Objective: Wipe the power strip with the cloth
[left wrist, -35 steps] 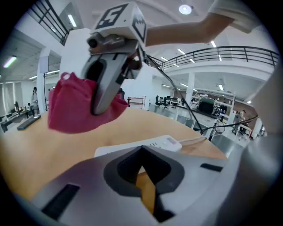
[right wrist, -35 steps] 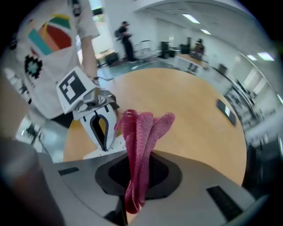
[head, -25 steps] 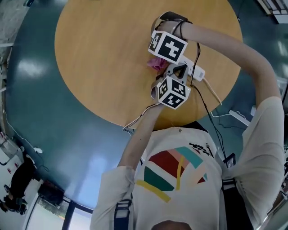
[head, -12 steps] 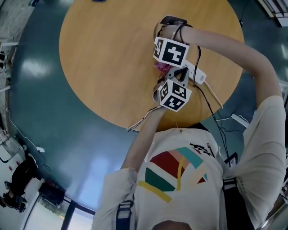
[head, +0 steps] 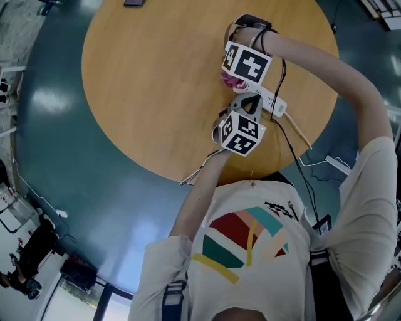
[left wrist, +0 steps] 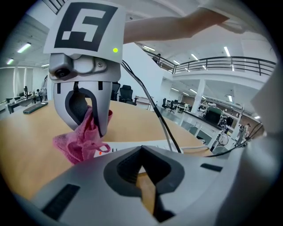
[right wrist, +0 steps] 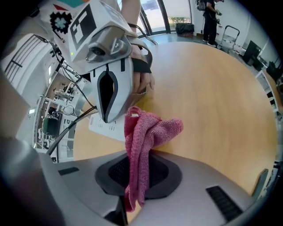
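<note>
A white power strip [head: 274, 104] lies near the right edge of the round wooden table [head: 150, 81]. My left gripper [head: 249, 101] is shut with nothing between its jaws, and its tip rests at the strip's near end [left wrist: 132, 147]. My right gripper [head: 234, 79] reaches in from the far side, shut on a pink cloth [head: 229, 82]. In the right gripper view the cloth [right wrist: 143, 132] hangs bunched from the jaws [right wrist: 137, 165], right beside the strip [right wrist: 105, 128] and the left gripper's tip [right wrist: 108, 115]. The left gripper view shows the cloth [left wrist: 79, 142] touching the table by the strip.
The strip's white cord [head: 296, 128] and black gripper cables [head: 294, 166] run off the table's right edge. A small dark object [head: 133, 2] lies at the table's far rim. Teal floor surrounds the table; a person [head: 28, 251] stands at the lower left.
My right gripper has moved a little to the right with the cloth, closer to the strip. The left gripper has stayed at the strip's end.
</note>
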Tool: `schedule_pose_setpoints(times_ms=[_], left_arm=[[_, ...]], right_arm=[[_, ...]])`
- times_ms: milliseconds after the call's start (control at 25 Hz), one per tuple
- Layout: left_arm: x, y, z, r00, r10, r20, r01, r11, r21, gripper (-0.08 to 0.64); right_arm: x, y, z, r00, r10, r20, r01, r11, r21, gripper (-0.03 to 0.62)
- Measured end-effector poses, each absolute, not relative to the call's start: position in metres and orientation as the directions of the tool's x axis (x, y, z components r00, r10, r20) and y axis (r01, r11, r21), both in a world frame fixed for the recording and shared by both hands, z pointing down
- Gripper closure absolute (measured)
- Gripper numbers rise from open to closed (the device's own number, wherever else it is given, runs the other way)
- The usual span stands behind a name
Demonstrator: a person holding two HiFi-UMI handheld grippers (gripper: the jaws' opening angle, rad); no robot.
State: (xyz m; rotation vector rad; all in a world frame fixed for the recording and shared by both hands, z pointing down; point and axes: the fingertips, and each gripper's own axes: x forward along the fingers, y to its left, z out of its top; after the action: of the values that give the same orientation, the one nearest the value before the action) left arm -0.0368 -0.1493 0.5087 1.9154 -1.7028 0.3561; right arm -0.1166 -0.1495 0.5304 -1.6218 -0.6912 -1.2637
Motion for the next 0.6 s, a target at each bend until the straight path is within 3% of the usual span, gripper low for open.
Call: schedule_pose_setpoints(times_ms=[80,200,280,440,600], left_arm=[[-0.039,-0.147,0.512,0.180,-0.824,0.537,-0.965,-0.041,0.261,0.518],[-0.054,-0.131,0.516,0.242,-0.815,0.527,-0.886,0.036,0.462,0.518],[-0.076,-0.117,0.504,0.197,-0.856,0.477,-0.860,0.083,0.504,0.518],[-0.123,-0.095,0.459,0.054,-0.917,0.394,-0.893,0.133,0.430,0.518],[-0.162,-0.082,0.428,-0.037,-0.950,0.309,-0.914,0.157,0.374,0.518]], right_arm=[[-0.119,-0.149,0.529,0.288,-0.120,0.950,0.867,-0.389,-0.312,0.554],[-0.130,-0.142,0.521,0.235,-0.128,0.964,0.910,-0.320,-0.264,0.553],[-0.143,-0.128,0.508,0.165,-0.037,0.986,0.965,-0.199,-0.169,0.553],[-0.176,-0.105,0.447,-0.156,0.234,0.960,0.964,0.246,0.096,0.552],[-0.183,-0.100,0.406,-0.498,0.280,0.821,0.715,0.668,0.206,0.552]])
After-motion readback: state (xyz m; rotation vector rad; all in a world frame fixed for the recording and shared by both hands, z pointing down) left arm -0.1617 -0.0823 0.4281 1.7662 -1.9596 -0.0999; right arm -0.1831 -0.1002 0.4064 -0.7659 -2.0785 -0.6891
